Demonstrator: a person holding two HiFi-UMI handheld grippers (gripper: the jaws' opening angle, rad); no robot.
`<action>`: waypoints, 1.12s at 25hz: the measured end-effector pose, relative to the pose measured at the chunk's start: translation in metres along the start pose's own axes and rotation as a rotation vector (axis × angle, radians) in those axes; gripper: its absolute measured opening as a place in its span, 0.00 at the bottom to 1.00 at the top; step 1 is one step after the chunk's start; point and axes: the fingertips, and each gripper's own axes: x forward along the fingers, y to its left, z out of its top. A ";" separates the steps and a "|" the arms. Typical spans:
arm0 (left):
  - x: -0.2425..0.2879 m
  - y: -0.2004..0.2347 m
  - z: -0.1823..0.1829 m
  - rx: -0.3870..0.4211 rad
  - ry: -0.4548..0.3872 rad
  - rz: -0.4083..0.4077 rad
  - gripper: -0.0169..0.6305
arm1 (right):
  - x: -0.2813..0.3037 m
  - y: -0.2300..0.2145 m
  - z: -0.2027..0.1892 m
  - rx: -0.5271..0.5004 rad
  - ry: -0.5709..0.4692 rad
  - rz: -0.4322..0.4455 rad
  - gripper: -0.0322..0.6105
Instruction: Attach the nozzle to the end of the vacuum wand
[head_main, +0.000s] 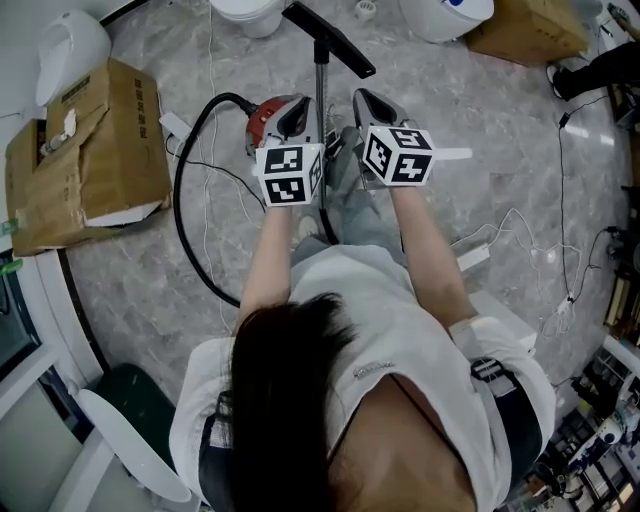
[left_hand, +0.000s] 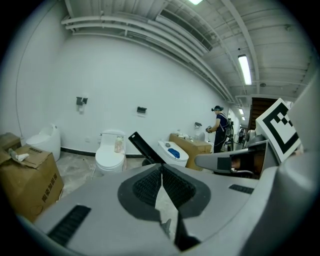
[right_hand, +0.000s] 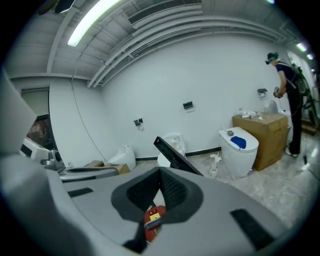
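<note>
— looking for the nozzle first: where is it?
— the black nozzle (head_main: 330, 38) sits at the far end of the upright metal wand (head_main: 320, 85), out ahead of both tools and touched by neither. whether it is locked on i cannot tell.
— and the tools?
— the left tool (left_hand: 160, 170) has its jaws closed together with nothing between them. the right tool (right_hand: 160, 175) is closed and empty too. the red vacuum body (right_hand: 152, 219) shows below its tips.
— what lies around that?
— a black hose (head_main: 180, 190) loops from the body over a grey marbled floor (head_main: 480, 130). a cardboard box (head_main: 90, 160) lies to the left. white toilets (left_hand: 110, 152) stand along a plain white wall (left_hand: 150, 75) under strip lights (left_hand: 245, 70). a person (right_hand: 287, 95) stands by a second box (right_hand: 265, 132), well apart.
</note>
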 end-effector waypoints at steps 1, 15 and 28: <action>-0.001 -0.002 -0.001 0.001 0.003 -0.005 0.04 | -0.001 0.002 -0.001 -0.012 0.003 -0.002 0.07; -0.018 -0.005 -0.009 0.002 0.003 -0.011 0.03 | -0.019 0.024 -0.006 -0.065 -0.019 -0.003 0.07; -0.032 -0.010 -0.002 -0.013 -0.042 -0.011 0.03 | -0.031 0.031 -0.009 -0.099 -0.024 -0.007 0.07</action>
